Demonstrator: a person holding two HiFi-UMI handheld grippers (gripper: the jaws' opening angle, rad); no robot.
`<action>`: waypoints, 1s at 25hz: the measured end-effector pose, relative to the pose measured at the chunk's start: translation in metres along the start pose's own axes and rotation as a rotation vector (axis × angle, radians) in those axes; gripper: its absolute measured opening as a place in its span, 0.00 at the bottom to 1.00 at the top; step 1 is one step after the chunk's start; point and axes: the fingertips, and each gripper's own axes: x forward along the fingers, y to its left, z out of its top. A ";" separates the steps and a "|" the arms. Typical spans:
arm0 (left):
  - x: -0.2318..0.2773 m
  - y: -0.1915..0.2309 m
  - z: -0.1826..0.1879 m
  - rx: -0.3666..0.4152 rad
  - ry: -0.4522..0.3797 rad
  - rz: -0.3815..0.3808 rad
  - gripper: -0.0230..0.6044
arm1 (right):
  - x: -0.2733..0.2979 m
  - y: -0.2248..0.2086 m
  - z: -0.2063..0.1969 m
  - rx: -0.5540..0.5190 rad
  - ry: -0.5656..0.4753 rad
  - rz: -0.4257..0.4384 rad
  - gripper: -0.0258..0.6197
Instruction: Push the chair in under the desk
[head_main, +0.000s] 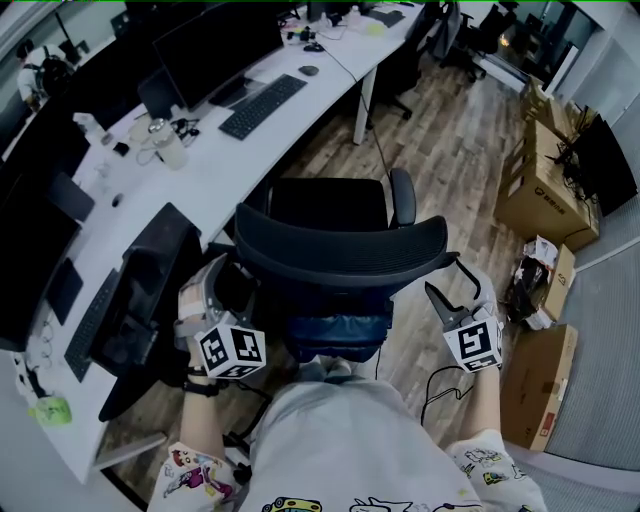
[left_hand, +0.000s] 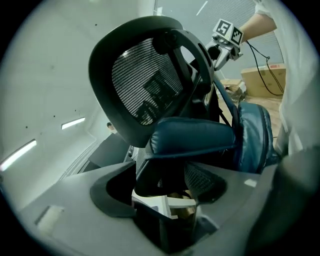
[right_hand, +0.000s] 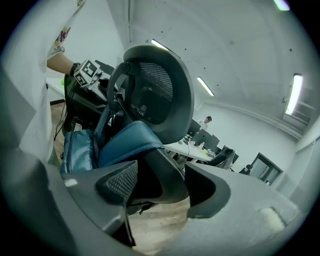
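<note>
A black mesh-backed office chair (head_main: 340, 250) stands right in front of me, facing the long white desk (head_main: 230, 170), with its seat partly under the desk's edge. A blue padded part (head_main: 335, 330) hangs behind the backrest. My left gripper (head_main: 222, 285) is at the left edge of the backrest and my right gripper (head_main: 452, 290) at the right edge. In the left gripper view the left gripper (left_hand: 165, 187) is open, with the chair (left_hand: 145, 85) frame in the gap and the pads off it. The right gripper (right_hand: 162, 187) is open too, straddling the chair (right_hand: 157, 92) edge with room to spare.
Monitors and a keyboard (head_main: 262, 105) stand on the desk. A black bulky object (head_main: 150, 295) sits close to the chair's left. Cardboard boxes (head_main: 540, 180) and another box (head_main: 535, 385) line the wooden floor on the right. A second desk chair (head_main: 405, 50) stands further back.
</note>
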 end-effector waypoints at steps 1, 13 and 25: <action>0.003 0.001 -0.001 0.012 0.009 0.001 0.52 | 0.002 -0.001 -0.001 -0.019 0.007 0.005 0.49; 0.027 0.016 -0.016 0.105 0.074 0.034 0.38 | 0.024 -0.013 -0.016 -0.140 0.074 0.007 0.43; 0.032 0.022 -0.015 0.106 0.093 0.061 0.39 | 0.036 -0.027 -0.015 -0.156 0.033 0.007 0.43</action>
